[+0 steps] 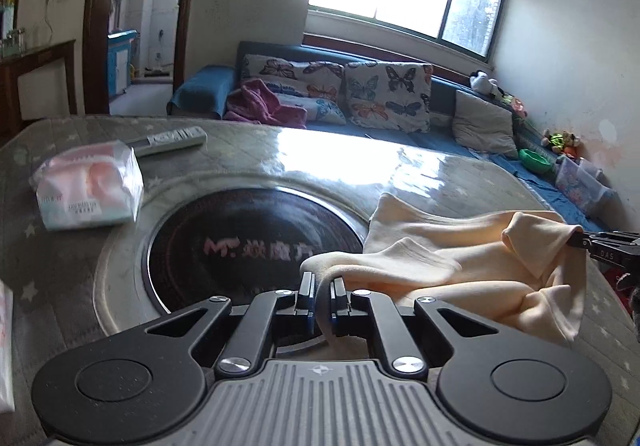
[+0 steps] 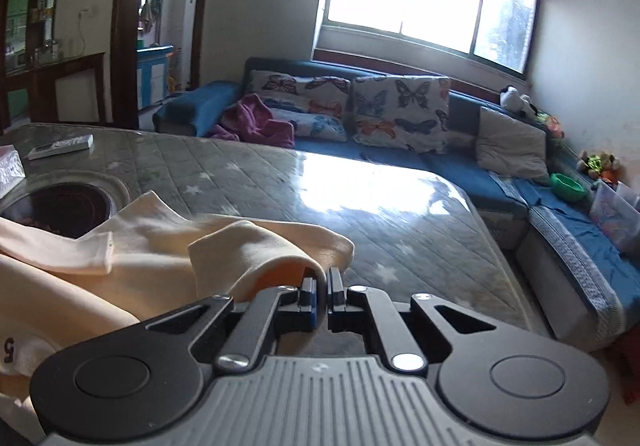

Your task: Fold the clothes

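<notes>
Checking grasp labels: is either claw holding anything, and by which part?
Both hold the cream garment. Left claw pinches a bunched fold at its near edge; right claw pinches a folded edge at its right end.

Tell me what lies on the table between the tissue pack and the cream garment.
The dark round inset in the table lies between the tissue pack and cream garment, per the left wrist view.

Garment (image 1: pixel 460 266) on table (image 1: pixel 240 150), right of tissue pack (image 1: pixel 90 186); sofa (image 1: pixel 400 134) behind.
</notes>
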Action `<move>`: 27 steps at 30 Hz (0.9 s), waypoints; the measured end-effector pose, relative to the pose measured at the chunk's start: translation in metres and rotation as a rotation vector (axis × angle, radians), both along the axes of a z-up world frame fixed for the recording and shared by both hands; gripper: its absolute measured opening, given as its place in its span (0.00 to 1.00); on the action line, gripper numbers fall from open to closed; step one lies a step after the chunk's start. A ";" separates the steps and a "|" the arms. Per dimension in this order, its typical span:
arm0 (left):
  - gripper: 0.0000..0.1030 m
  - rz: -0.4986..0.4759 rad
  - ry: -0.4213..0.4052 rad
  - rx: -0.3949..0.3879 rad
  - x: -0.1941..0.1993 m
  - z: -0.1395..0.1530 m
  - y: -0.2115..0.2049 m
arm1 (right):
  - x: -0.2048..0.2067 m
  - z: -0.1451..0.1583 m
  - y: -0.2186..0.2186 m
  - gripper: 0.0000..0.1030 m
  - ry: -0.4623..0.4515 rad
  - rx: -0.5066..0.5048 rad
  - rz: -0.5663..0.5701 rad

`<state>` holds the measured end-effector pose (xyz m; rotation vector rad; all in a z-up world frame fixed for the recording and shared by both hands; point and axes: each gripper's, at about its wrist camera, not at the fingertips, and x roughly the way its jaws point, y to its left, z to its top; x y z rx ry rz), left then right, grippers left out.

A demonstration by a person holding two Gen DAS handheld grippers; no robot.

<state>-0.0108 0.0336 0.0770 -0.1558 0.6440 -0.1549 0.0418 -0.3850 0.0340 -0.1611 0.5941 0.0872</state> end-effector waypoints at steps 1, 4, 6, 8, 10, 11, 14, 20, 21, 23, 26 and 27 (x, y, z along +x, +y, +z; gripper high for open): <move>0.08 -0.009 0.012 0.000 -0.005 -0.003 -0.001 | -0.003 -0.004 -0.005 0.04 0.012 0.003 -0.010; 0.08 -0.048 0.066 0.028 -0.017 -0.019 -0.007 | -0.009 -0.016 -0.018 0.06 0.056 0.006 -0.027; 0.08 -0.055 0.098 0.051 -0.022 -0.028 -0.009 | -0.014 -0.025 -0.026 0.06 0.084 0.009 -0.039; 0.09 -0.060 0.118 0.058 -0.024 -0.033 -0.009 | -0.017 -0.029 -0.026 0.06 0.092 -0.004 -0.032; 0.11 -0.064 0.117 0.058 -0.026 -0.032 -0.006 | -0.018 -0.032 -0.023 0.08 0.090 -0.016 -0.014; 0.12 -0.068 0.104 0.063 -0.027 -0.029 -0.007 | -0.019 -0.034 -0.021 0.08 0.089 -0.021 -0.005; 0.18 -0.083 0.065 0.081 -0.027 -0.017 -0.008 | -0.013 -0.037 -0.016 0.13 0.087 -0.033 0.011; 0.23 -0.154 0.018 0.121 -0.004 -0.007 -0.034 | -0.003 -0.043 -0.011 0.03 0.085 -0.020 0.009; 0.25 -0.176 0.017 0.126 0.001 -0.007 -0.042 | -0.005 -0.041 -0.011 0.03 0.075 -0.022 0.005; 0.28 -0.222 0.017 0.135 0.012 -0.010 -0.057 | -0.017 -0.030 -0.016 0.03 0.023 -0.031 -0.024; 0.34 -0.273 0.017 0.154 0.025 -0.017 -0.076 | -0.037 -0.014 -0.031 0.03 -0.037 -0.039 -0.089; 0.40 -0.281 0.018 0.163 0.027 -0.020 -0.080 | -0.046 -0.008 -0.039 0.03 -0.056 -0.038 -0.125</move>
